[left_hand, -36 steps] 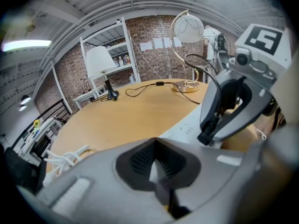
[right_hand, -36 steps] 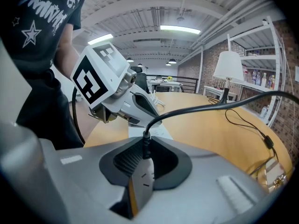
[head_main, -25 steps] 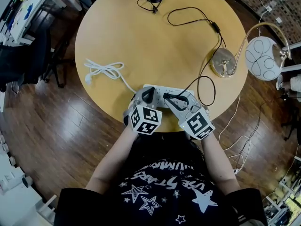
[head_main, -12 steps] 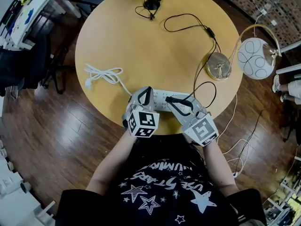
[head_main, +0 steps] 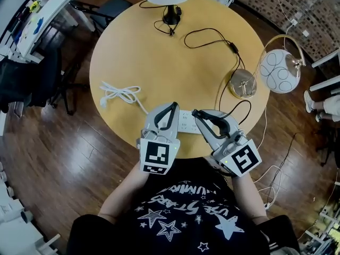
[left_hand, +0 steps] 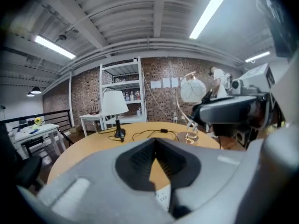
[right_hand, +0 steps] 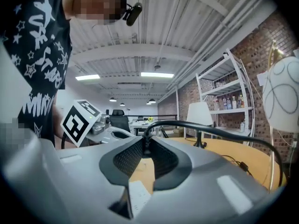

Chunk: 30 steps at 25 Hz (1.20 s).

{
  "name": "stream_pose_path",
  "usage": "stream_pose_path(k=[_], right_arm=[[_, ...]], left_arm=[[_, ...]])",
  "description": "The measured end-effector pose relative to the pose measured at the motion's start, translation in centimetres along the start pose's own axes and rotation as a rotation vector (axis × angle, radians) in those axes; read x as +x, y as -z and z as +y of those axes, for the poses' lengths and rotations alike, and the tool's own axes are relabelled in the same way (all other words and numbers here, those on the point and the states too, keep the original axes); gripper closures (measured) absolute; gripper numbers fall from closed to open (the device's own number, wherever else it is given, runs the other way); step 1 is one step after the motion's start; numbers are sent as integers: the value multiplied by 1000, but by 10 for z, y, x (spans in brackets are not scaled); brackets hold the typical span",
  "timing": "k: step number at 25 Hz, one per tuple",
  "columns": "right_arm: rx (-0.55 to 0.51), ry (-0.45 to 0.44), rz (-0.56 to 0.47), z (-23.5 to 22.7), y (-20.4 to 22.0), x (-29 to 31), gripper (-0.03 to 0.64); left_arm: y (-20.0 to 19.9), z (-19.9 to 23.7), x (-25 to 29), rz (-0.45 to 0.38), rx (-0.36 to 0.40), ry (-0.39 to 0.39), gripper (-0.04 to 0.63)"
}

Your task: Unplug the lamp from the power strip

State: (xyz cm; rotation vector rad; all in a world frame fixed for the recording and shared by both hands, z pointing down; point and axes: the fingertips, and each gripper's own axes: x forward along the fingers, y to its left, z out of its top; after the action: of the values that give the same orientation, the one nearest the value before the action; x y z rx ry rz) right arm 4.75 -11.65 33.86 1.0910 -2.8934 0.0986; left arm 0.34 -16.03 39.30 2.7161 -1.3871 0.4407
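A white power strip (head_main: pixel 186 122) lies near the front edge of the round wooden table (head_main: pixel 159 57). My right gripper (head_main: pixel 195 112) is shut on a black plug (right_hand: pixel 145 146), held just above the strip (right_hand: pixel 138 195). The plug's black cord (right_hand: pixel 210 127) arcs off to the right toward the lamp with a gold base (head_main: pixel 243 84) and a white globe shade (head_main: pixel 277 71). My left gripper (head_main: pixel 171 105) is over the strip's left part, jaws closed tip to tip (left_hand: pixel 155 141) with nothing between them. The strip (left_hand: pixel 161 197) shows below the tips.
The strip's white cable (head_main: pixel 121 93) lies coiled at the table's left. A black lamp with a white shade (head_main: pixel 170 12) stands at the far edge. A cord with an inline switch (head_main: pixel 232 48) crosses the right side. Chairs and a desk stand left of the table.
Both grippers have drawn back toward the person and tilted up. The right one brought the black plug with it, and the cord's loop has pulled tighter.
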Motion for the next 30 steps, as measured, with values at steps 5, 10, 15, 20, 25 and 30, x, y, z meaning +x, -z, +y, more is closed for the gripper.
stream_pose_path(k=[5, 10, 15, 20, 25, 30], right_arm=[[-48, 3, -116, 5, -38, -5, 560], [-31, 6, -94, 8, -38, -4, 560], [-21, -15, -120, 2, -34, -1, 560], [-3, 1, -124, -4, -30, -2, 560], [-41, 14, -120, -12, -31, -4, 560], [-49, 26, -117, -10, -27, -3, 560]], left_arm=[[-19, -5, -13, -48, -52, 46, 592], [-40, -8, -23, -150, -101, 47, 592], [-48, -4, -29, -167, -117, 31, 592], [-41, 3, -32, -175, -110, 10, 592], [-44, 3, -34, -152, -104, 9, 592], [-43, 3, -42, -159, -90, 17, 592]])
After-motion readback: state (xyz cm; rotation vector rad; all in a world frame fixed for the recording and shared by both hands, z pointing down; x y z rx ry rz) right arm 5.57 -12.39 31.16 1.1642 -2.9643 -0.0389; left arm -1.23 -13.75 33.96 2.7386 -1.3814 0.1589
